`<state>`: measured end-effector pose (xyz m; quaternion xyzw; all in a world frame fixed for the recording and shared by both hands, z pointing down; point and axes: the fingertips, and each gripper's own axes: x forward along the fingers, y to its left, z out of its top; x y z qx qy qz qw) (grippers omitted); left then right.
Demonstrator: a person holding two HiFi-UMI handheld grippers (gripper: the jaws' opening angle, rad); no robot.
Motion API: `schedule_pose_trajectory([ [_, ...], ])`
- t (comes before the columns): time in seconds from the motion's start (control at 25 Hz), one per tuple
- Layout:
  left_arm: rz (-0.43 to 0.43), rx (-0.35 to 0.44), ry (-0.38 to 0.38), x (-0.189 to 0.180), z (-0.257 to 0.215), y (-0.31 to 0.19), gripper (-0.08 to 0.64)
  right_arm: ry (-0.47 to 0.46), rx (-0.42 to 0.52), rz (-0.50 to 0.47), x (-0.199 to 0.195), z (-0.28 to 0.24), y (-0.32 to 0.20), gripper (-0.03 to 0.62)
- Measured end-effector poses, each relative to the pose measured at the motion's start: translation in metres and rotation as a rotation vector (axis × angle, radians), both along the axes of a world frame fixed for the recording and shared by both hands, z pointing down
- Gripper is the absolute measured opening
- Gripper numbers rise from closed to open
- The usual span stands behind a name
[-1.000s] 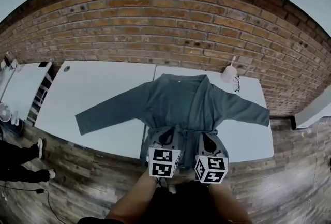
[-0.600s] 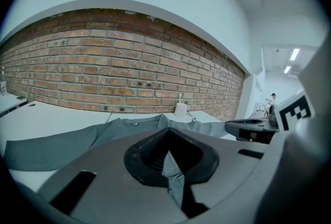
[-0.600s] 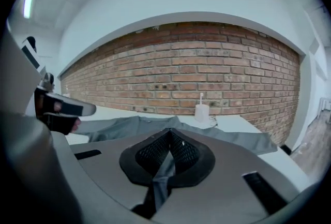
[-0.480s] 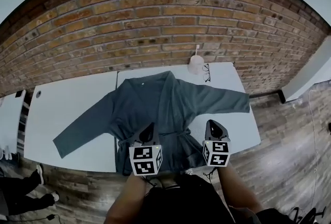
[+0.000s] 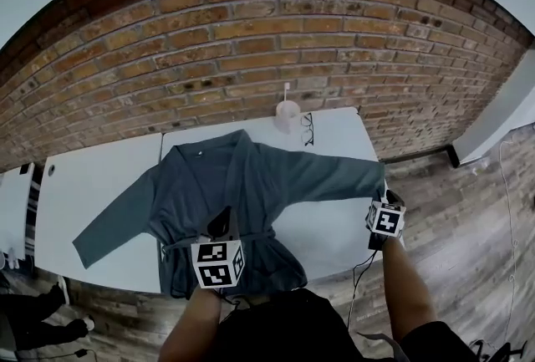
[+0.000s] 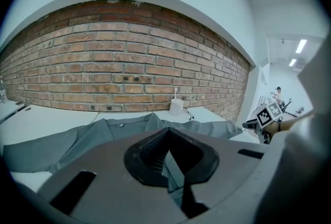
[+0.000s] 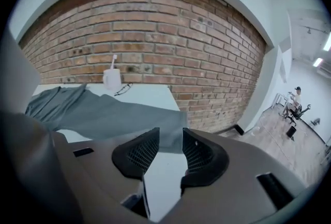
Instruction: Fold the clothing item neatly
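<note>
A grey-green robe (image 5: 242,185) lies face up on the white table (image 5: 100,176), sleeves spread and a belt tied across its waist. My left gripper (image 5: 221,222) hovers over the robe's lower front near the belt, shut, with nothing between its jaws (image 6: 168,148). My right gripper (image 5: 386,201) is at the table's right end, just short of the right sleeve's cuff (image 5: 376,176). Its jaws are opening. In the right gripper view the cuff (image 7: 170,127) lies just beyond the gap of the right gripper (image 7: 170,136), and the pads do not press on it.
A white cup (image 5: 287,112) with a stick in it and a pair of glasses (image 5: 307,128) sit at the table's far edge by the brick wall. The table's right edge is beside my right gripper, with wooden floor (image 5: 451,226) beyond. The robe's hem hangs over the near edge.
My right gripper has swung from the robe's hem out to the right sleeve cuff and its jaws have parted. The left gripper stays shut near the belt.
</note>
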<state>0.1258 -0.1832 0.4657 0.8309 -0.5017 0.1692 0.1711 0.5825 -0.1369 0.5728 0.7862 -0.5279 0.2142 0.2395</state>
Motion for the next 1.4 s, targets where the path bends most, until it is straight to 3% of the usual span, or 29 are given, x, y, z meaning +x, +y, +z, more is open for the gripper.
schedule_pose_trajectory([
  [0.24, -0.024, -0.014, -0.065, 0.013, 0.008, 0.000, -0.002, -0.057, -0.107, 0.021, 0.040, 0.035, -0.031, 0.121],
  [0.44, -0.050, -0.027, -0.094, 0.014, 0.014, 0.002, -0.002, -0.126, -0.191, 0.010, 0.043, 0.058, -0.036, 0.121],
  [0.64, -0.070, -0.031, -0.099, 0.019, 0.017, 0.004, -0.002, -0.202, -0.196, 0.018, 0.038, 0.064, -0.037, 0.117],
  [0.76, -0.070, -0.031, -0.125, 0.024, 0.023, 0.008, -0.002, -0.201, -0.220, -0.003, 0.032, 0.065, -0.041, 0.032],
  [0.92, -0.059, -0.017, -0.148, 0.029, 0.026, 0.015, -0.002, -0.167, -0.221, -0.015, 0.027, 0.066, -0.046, 0.023],
  [1.04, -0.070, -0.015, -0.135, 0.026, 0.025, 0.019, -0.002, -0.173, -0.152, -0.019, 0.022, 0.047, -0.056, 0.023],
  [1.2, -0.094, -0.034, -0.102, 0.012, 0.029, 0.019, -0.002, -0.171, 0.068, -0.090, -0.012, -0.022, -0.081, 0.023],
  [1.4, -0.129, -0.029, -0.097, -0.028, 0.026, 0.020, -0.002, -0.301, 0.281, -0.320, -0.143, -0.096, -0.118, 0.023],
])
